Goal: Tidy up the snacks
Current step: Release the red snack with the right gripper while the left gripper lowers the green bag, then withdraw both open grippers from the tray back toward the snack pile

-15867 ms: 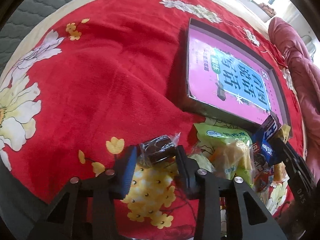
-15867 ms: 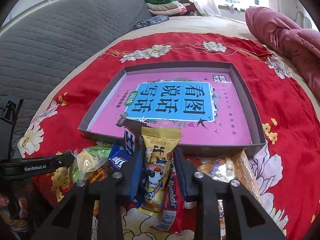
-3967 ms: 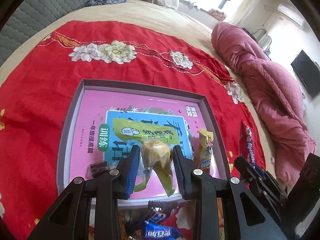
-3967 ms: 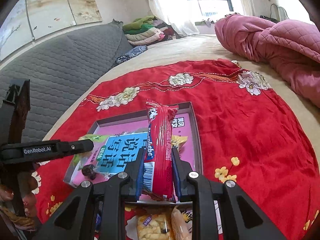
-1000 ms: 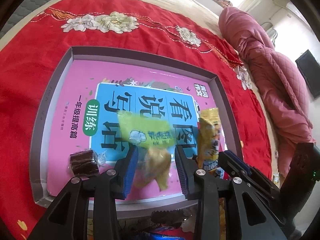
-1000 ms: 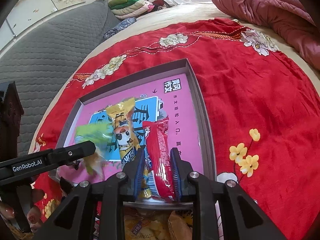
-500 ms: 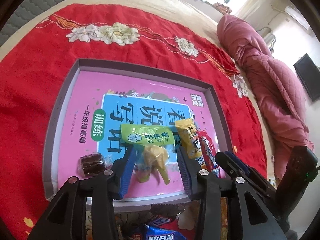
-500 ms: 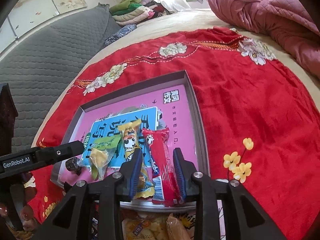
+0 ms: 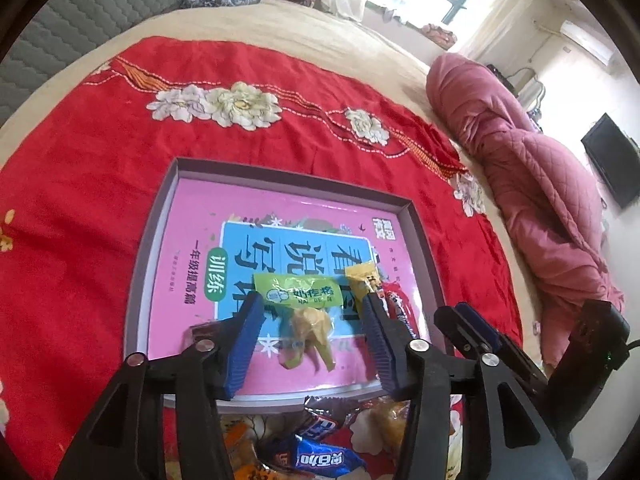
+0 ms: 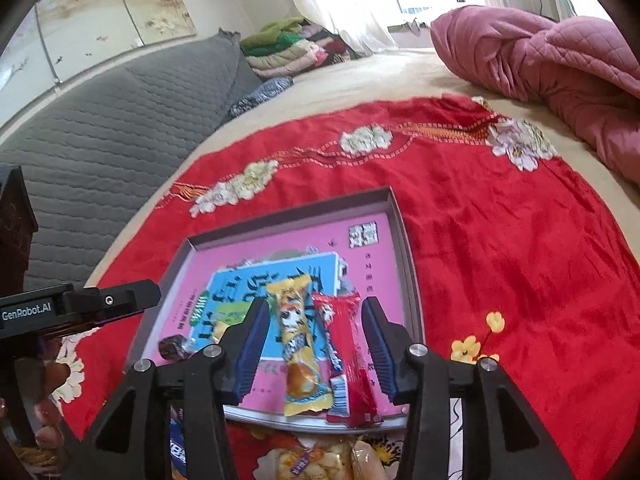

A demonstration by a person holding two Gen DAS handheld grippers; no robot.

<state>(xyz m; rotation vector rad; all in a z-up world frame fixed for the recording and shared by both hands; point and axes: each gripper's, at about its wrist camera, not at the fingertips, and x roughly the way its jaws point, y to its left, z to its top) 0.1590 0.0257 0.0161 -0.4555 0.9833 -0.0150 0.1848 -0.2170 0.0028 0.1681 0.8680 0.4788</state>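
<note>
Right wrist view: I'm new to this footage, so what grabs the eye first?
The shallow tray with its pink printed floor, on a red flowered cloth. A yellow snack pack and a red snack stick lie side by side at its near edge, between the open right gripper fingers.

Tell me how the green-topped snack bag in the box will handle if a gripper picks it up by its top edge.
The green-topped snack bag is thin crinkled film, so it will probably flop and hang. It looks light, its yellow contents bunched low, so it may swing. The glossy film could slip unless the jaws clamp the flat green header.
</note>
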